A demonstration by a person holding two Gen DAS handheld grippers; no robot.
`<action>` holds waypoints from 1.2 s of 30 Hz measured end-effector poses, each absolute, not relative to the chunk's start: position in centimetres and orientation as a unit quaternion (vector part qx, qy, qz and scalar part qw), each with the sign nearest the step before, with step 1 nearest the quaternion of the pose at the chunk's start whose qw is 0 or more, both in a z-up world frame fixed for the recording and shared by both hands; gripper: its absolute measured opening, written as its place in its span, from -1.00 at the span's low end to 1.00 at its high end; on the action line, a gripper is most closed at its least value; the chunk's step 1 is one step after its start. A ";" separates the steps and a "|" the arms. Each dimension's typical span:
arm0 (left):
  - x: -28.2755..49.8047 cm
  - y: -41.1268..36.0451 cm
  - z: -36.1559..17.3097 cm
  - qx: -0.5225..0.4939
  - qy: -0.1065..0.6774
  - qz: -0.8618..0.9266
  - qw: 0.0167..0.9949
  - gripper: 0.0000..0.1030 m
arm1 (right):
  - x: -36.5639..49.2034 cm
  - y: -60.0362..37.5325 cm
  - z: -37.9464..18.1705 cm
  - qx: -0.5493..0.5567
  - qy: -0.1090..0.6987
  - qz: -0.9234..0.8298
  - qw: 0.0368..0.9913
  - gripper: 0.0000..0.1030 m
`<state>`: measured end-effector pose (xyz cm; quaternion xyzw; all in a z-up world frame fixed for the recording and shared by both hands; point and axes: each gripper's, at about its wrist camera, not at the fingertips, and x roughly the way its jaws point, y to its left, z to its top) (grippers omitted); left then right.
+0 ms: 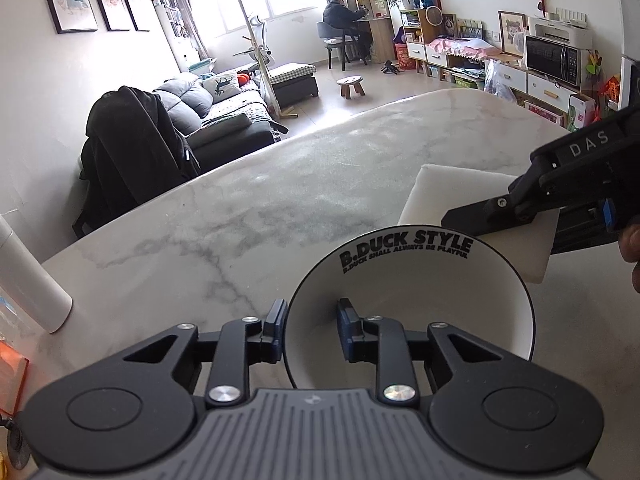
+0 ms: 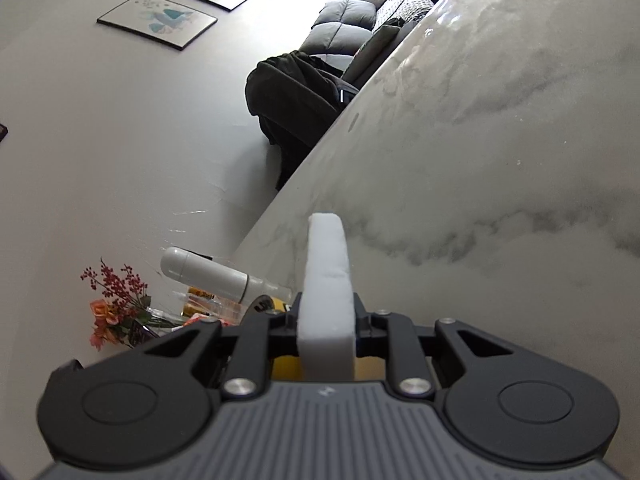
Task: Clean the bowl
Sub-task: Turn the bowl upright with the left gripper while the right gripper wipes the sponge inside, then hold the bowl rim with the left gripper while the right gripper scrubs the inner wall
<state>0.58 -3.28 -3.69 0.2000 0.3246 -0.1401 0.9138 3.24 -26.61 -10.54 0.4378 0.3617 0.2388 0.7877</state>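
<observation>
A white bowl [image 1: 408, 308] is pinched at its near rim by the left gripper [image 1: 312, 330], one finger inside and one outside, above the marble bench [image 1: 240, 208], while a white sponge [image 2: 326, 292] is clamped edge-on in the right gripper [image 2: 326, 320] just beyond the bowl.

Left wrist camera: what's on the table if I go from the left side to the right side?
White bottle → bowl, held at its rim by the left gripper → white sponge, held by the right gripper.
</observation>
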 end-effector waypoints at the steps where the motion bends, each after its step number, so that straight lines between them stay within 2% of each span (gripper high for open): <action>1: 0.6 -3.3 -3.7 0.200 0.325 -0.140 0.914 -0.48 | 3.4 -26.5 -10.5 0.440 0.361 0.240 0.787 -0.58; 16: 0.8 -3.2 -3.8 0.201 0.326 -0.142 0.913 -0.48 | 4.3 -25.9 -12.1 0.453 0.386 0.234 0.769 -0.58; 27: 0.7 -3.2 -3.8 0.200 0.327 -0.141 0.913 -0.48 | 4.2 -25.7 -9.6 0.438 0.360 0.245 0.786 -0.57; 36: 0.8 -3.1 -4.0 0.203 0.328 -0.140 0.912 -0.48 | 4.2 -25.4 -10.6 0.435 0.376 0.236 0.783 -0.55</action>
